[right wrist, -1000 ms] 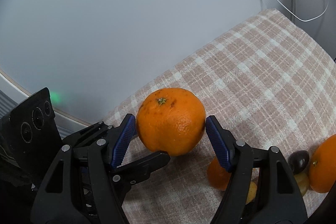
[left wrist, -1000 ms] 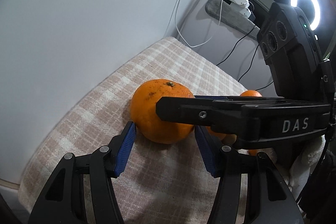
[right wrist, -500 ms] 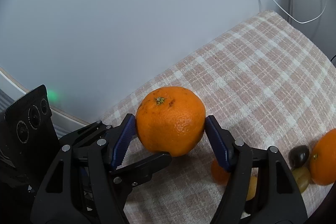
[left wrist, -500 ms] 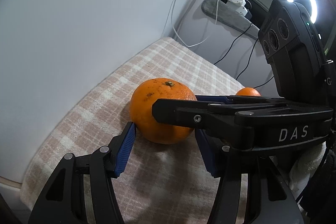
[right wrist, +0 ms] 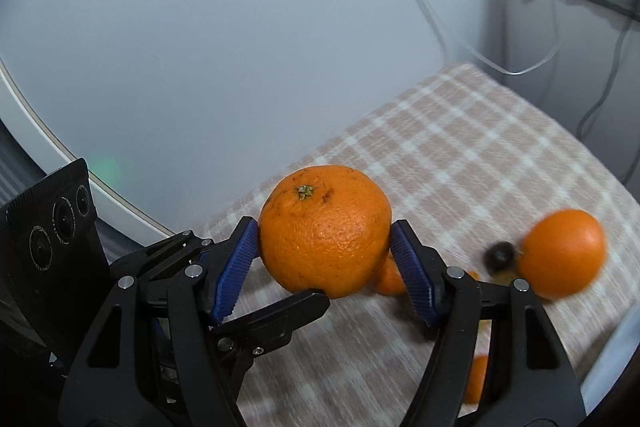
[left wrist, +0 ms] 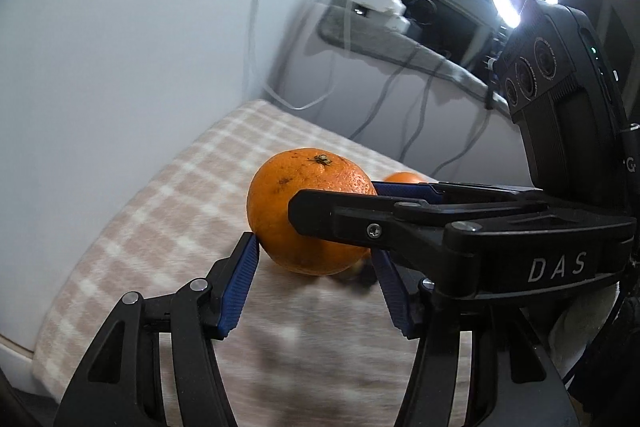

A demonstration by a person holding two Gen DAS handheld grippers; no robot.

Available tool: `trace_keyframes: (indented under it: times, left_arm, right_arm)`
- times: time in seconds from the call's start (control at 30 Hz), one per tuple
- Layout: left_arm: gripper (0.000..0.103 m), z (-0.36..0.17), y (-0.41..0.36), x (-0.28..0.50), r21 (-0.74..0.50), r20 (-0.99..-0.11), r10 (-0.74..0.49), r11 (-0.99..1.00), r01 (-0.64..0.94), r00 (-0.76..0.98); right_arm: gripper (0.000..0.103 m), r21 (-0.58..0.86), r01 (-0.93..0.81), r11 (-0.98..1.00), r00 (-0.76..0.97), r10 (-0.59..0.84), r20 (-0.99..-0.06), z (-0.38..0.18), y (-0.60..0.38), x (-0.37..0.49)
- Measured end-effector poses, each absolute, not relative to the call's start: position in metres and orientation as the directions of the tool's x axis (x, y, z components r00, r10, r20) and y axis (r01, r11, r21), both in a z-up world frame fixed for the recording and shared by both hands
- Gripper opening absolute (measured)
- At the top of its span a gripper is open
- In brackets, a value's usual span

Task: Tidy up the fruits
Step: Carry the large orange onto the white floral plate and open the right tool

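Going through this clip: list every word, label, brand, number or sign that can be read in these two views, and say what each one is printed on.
"DAS": white letters on the black body of the right gripper, seen in the left wrist view.
"G": a single letter at the right edge of the same view, cut off by the frame, on the black camera housing.
Right wrist view: no legible text; the large orange and the checked cloth carry none.

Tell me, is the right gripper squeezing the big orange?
Touching. The right wrist view shows both blue pads of the right gripper pressed against the big orange's sides.
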State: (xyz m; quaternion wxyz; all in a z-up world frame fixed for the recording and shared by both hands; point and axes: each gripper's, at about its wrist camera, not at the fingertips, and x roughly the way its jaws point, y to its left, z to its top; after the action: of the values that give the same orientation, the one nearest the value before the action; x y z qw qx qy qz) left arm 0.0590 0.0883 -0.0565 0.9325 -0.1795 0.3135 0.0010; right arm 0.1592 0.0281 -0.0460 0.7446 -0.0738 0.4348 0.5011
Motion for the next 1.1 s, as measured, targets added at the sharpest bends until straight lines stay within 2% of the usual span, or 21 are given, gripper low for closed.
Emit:
trace_keyframes:
  times: [0.63,1.1]
  left_arm:
    - [0.058,-0.039,-0.039,0.101,-0.33,-0.548,-0.339,0.928,0.175,0.765]
    - [0.058,-0.064,-0.119,0.16,-0.374,-0.621,-0.489,0.871,0.317,0.612]
  right_arm:
    - [0.071,0.3,-0.646,0.702,0.363,0.627,-0.689,-0.014,-0.131,0.177]
    - [0.071,0.31,-0.471,0.826,0.466,0.531,-0.707,-0.042,-0.227,0.208]
